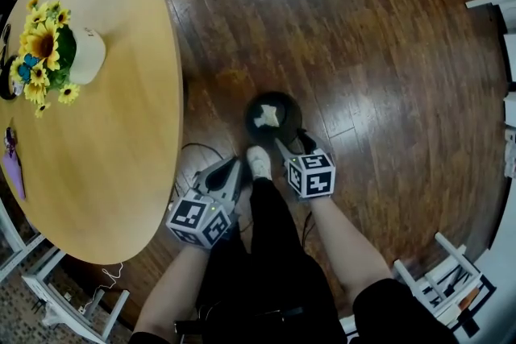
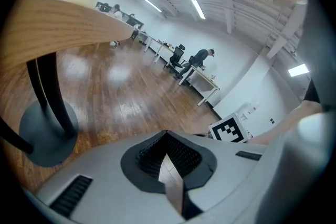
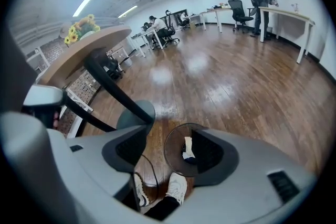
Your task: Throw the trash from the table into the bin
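Right tongs (image 3: 165,152) wide open — empty, over bin (image 1: 251,121), left tongs (image 2: 169,160) shut.

Bright ceiling strip lights (image 2: 195,3), floor (image 3: 198,64) glare, fisheye edges

A small round dark bin (image 1: 287,104) is seen standing upright on the wooden floor (image 1: 363,52), just off the edge of the round light-wood table (image 1: 121,157). A crumpled white piece of trash (image 1: 268,116) is found lying inside it (about mid-bottom).
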### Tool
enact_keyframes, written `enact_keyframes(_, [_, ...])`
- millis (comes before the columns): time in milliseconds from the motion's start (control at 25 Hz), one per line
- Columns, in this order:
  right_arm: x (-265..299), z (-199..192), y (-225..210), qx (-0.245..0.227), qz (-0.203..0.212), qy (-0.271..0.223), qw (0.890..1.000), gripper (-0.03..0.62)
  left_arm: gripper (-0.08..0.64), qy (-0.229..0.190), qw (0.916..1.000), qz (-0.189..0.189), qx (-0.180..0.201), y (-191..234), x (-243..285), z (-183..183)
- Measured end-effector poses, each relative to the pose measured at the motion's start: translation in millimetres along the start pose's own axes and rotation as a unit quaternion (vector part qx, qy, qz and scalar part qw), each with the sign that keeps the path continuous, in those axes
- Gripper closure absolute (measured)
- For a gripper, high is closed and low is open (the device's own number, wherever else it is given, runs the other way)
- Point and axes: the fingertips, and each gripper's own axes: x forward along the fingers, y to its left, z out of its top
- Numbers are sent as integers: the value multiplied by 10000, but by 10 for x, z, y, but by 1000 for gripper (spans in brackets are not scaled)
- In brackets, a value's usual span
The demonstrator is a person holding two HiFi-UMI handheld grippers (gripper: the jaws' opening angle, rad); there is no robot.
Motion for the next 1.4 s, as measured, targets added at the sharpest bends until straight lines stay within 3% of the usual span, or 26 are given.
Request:
enact_keyframes(200, [-171, 60, 41, 47, 63, -150, 9999, 316, 558, -89, 9999, -53, 1, -23, -17, 59])
enact_keyframes(480, [-693, 444, 145, -19, 27, -678, 9977, 327, 558, -473, 9983, -345, 56, -294, -209, 457])
enact_keyframes(560, [-973, 568, 227, -67, 15, -868, 9962, 392, 558, -506, 9977, -429, 106, -424, -353, 554])
enact_keyframes(600, [-1121, 631, 284, -97, 38, -974, 9952, 451, 558, -539, 9974, -470, 127, -488, -432, 609])
enact_keyframes(640, [-1247, 715, 345, -137, 87, -1091, 9939, 565, 558, -623, 9966, -518, 155, -538, -499, 691])
enact_keyframes(720, [-1409, 967, 453, -273, 199, -1362, 9901, 591, 558, -954, 9931, -626, 254, -584, -589, 952])
enact_keyframes(880, [-1667, 1312, 786, -636, 324, -1767, 9817, 589, 558, -1665, 9830, -657, 410, -597, -1048, 1475])
enact_keyframes(1080, [-1908, 1828, 1541, -1043, 788, -2247, 9656, 591, 558, -2457, 9663, -249, 727, -372, -1939, 2004])
enact_keyframes(1280, [-2108, 2382, 2677, -1730, 1598, -2875, 9284, 591, 558, -3328, 9369, 459, 971, 53, -2999, 2341])
enact_keyframes(1400, [-2043, 2448, 3258, -2158, 2029, -2922, 9093, 591, 558, -3820, 9143, 959, 945, 273, -3555, 2427])
